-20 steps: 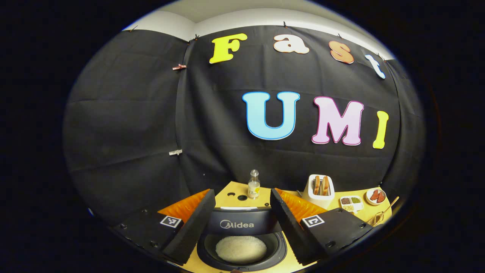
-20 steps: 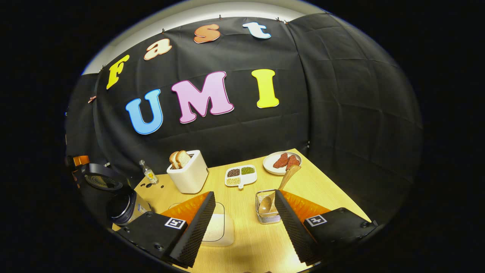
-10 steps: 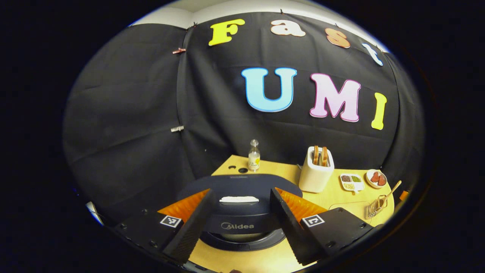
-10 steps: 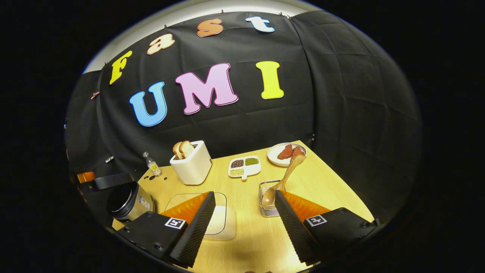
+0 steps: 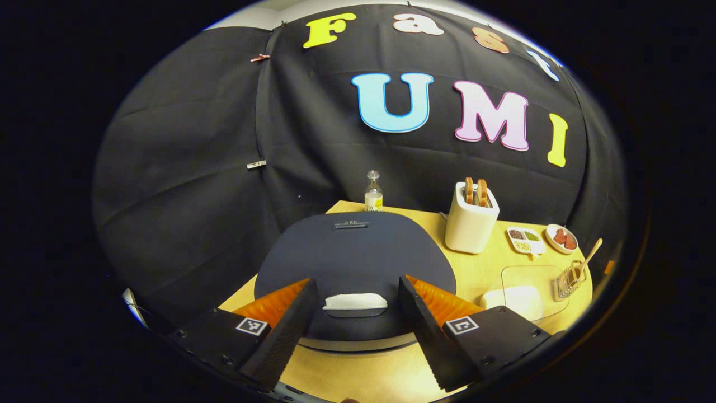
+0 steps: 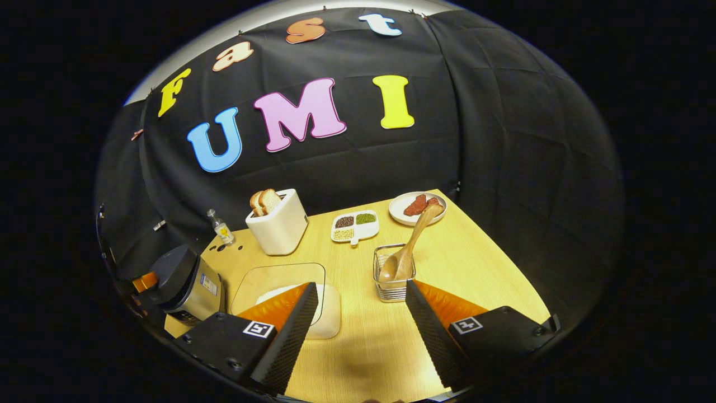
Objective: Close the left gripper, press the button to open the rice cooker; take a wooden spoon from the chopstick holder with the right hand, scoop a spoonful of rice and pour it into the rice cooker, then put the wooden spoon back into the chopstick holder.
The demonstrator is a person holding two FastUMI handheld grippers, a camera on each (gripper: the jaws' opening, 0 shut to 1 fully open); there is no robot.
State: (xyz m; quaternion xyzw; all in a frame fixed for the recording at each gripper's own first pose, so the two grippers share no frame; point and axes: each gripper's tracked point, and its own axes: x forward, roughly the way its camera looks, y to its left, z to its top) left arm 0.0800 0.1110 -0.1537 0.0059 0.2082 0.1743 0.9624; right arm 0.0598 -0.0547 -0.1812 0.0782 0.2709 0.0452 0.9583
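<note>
The rice cooker [image 5: 358,252] stands with its dark lid down, its white button [image 5: 355,302] at the front edge. My left gripper [image 5: 358,284] is open just above that front edge, one finger on each side of the button. In the right gripper view the cooker [image 6: 187,282] sits at the far left. The wooden spoon [image 6: 405,246] leans bowl-down in the wire chopstick holder [image 6: 393,277]. A clear-lidded rice container [image 6: 279,282] lies left of the holder. My right gripper [image 6: 361,286] is open over the table, short of the holder, with nothing in it.
A white toaster [image 6: 277,224] with bread, a small bottle [image 6: 221,228], a divided dish [image 6: 354,225] of beans and a plate [image 6: 417,207] of red pieces line the back of the wooden table [image 6: 475,268]. The black cloth wall rises close behind.
The cooker's lid, upright over the rice a second ago, has swung down and now covers the pot. The right gripper has drawn back slightly from the holder.
</note>
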